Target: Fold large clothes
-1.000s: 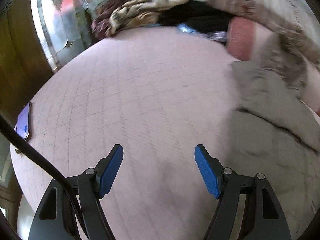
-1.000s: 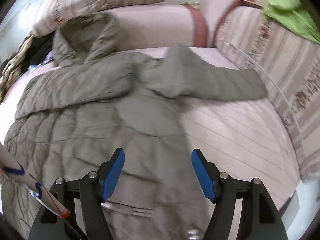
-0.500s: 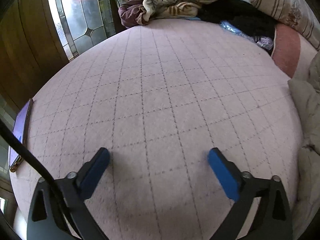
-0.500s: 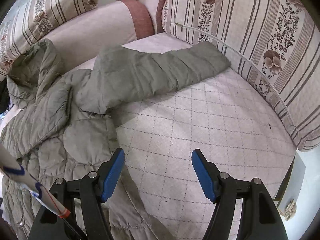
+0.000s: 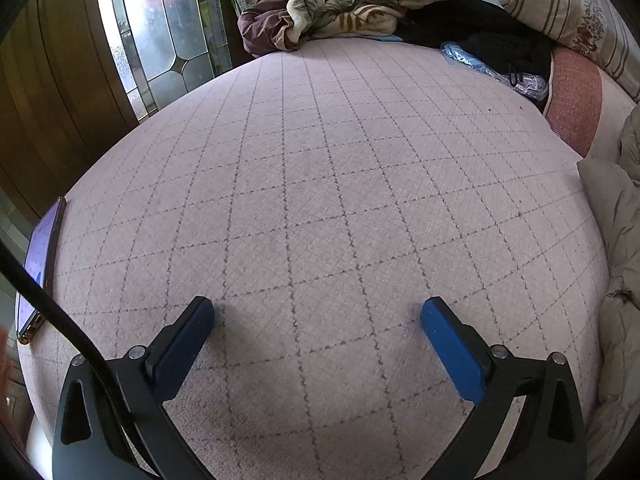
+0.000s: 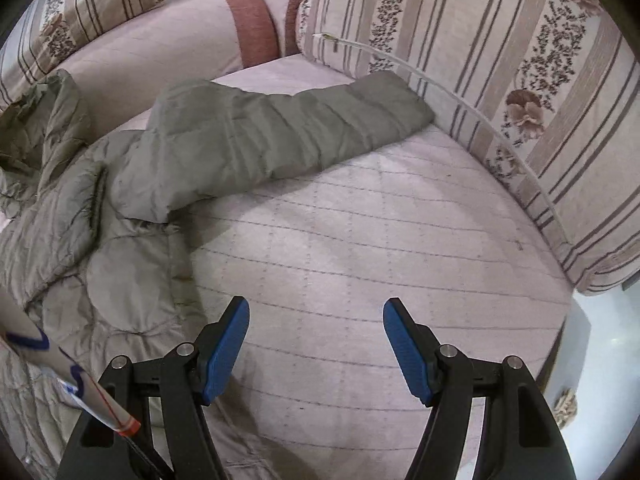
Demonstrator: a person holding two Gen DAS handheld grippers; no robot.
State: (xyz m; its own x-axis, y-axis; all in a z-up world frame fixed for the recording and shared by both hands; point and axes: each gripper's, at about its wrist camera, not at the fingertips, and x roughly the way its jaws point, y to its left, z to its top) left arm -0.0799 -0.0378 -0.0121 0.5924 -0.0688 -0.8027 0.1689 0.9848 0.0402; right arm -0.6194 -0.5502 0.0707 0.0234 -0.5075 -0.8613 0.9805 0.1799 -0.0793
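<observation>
olive quilted coat (image 6: 132, 216): soft, bulky, slippery.
sleeve (image 6: 288, 136) at eleven o'clock; left gripper (image 5: 316, 316) gapes empty, right gripper (image 6: 316, 316) part-open, empty.

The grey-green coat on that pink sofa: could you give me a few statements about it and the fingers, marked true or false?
1. The coat lies spread on the quilted seat. True.
2. The right gripper clamps the coat's sleeve. False: its fingers are apart with nothing between them; the sleeve lies farther off.
3. The left gripper is open over bare seat. True.
4. A phone rests on the coat. False: it lies at the seat's edge, apart from it.
</observation>
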